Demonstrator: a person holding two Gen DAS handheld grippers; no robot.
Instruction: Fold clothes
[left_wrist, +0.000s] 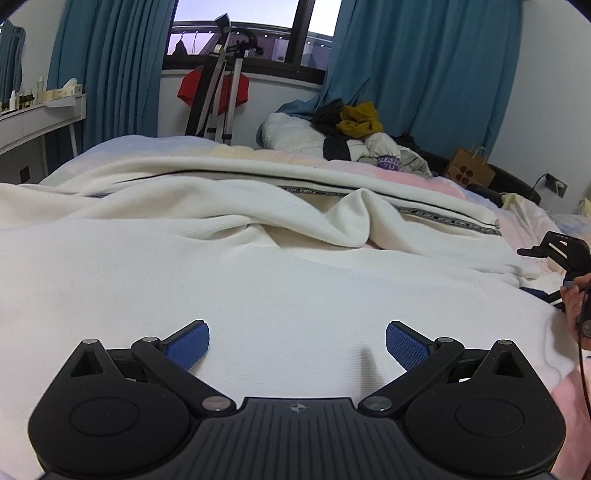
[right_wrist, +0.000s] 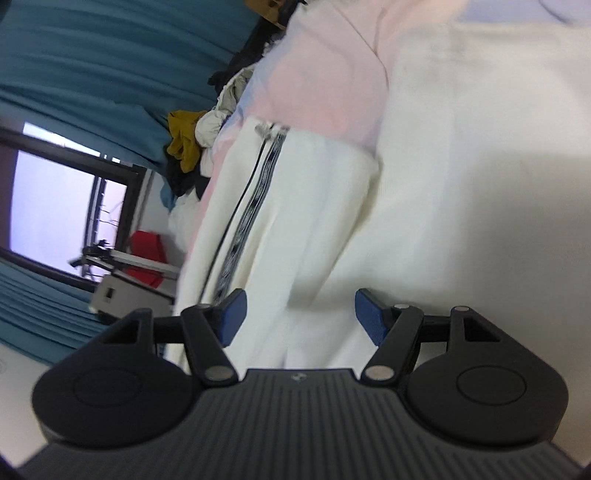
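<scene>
Here the cream garment (left_wrist: 258, 236) with a patterned stripe lies rumpled; both grippers' fingers (left_wrist: 190, 343) gape empty.

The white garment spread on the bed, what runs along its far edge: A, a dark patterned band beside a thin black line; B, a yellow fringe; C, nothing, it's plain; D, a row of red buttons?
A: the white garment carries a dark patterned band beside a thin black line along its far edge, seen in both wrist views.

A home bedroom: a bed (left_wrist: 424, 173), teal curtains (left_wrist: 424, 74) (clothes pile (left_wrist: 362, 129) behind).
</scene>
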